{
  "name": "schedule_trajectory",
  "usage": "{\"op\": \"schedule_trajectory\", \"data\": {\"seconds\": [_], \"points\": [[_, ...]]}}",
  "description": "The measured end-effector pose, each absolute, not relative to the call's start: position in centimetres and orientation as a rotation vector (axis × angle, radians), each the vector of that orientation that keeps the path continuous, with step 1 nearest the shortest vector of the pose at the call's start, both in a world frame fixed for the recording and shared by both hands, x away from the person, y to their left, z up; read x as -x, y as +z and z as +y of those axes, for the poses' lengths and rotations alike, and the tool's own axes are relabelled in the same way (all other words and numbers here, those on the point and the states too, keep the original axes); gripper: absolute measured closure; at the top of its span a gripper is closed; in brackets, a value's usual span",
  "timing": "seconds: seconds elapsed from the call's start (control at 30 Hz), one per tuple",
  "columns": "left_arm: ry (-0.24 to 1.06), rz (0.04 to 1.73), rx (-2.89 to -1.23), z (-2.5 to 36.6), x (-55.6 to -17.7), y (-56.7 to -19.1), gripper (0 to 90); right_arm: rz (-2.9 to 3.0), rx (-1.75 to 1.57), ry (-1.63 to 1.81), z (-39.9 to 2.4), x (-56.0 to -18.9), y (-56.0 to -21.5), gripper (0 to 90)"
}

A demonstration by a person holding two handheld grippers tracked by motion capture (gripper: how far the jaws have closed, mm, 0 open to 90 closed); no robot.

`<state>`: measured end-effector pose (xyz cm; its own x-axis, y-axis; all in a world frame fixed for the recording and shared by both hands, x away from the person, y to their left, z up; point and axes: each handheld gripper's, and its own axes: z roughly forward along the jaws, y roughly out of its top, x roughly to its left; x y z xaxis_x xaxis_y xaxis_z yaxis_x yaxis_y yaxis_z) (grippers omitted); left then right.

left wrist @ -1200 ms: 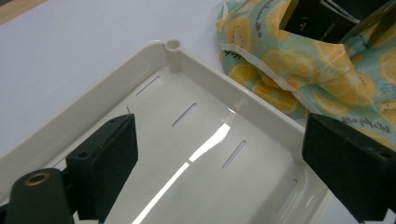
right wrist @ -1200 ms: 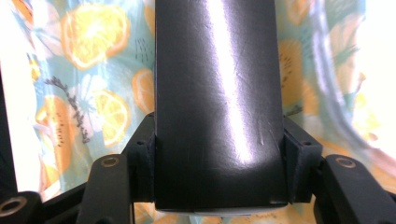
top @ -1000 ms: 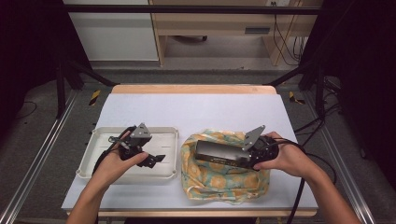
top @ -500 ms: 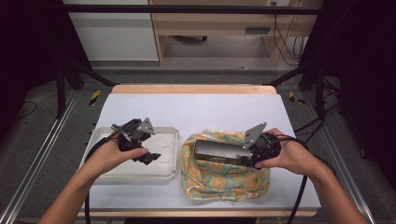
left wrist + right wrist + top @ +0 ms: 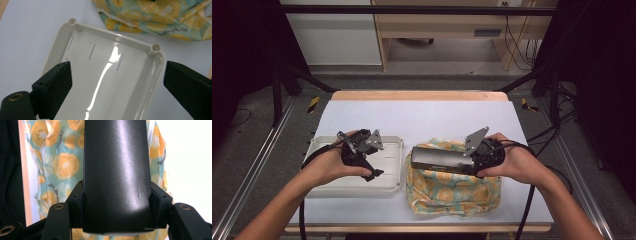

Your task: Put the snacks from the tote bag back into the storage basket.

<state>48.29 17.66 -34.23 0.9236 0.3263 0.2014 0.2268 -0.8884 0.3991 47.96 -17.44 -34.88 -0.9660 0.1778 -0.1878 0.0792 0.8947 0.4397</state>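
Note:
A dark glossy oblong case (image 5: 439,159) lies level just above a crumpled cloth (image 5: 452,192) printed with orange slices. My right gripper (image 5: 464,161) is shut on the case's right end. In the right gripper view both jaws press the sides of the case (image 5: 117,157), over the cloth (image 5: 62,165). My left gripper (image 5: 371,161) hovers open over a white plastic tray (image 5: 392,142) at the left. In the left gripper view my left gripper (image 5: 117,75) has its jaws wide apart with nothing between them above the tray (image 5: 112,37), whose bottom has short slots.
The white table top (image 5: 427,117) stretches beyond the tray and cloth to a wooden far edge (image 5: 417,95). Black frame posts and cables stand to both sides of the table. A cable trails from each gripper toward the near edge.
Both hands have risen a little. The left gripper has lifted and turned above the tray. The right gripper has raised the case slightly off the cloth.

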Motion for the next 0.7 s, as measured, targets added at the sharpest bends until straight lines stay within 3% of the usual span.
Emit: {"op": "schedule_trajectory", "data": {"seconds": [0.7], "points": [[0.344,0.300,-2.782,17.0,-47.7,-31.5,6.4,2.873,-0.124,0.617,-13.2,-48.1,-34.2,43.5]]}}
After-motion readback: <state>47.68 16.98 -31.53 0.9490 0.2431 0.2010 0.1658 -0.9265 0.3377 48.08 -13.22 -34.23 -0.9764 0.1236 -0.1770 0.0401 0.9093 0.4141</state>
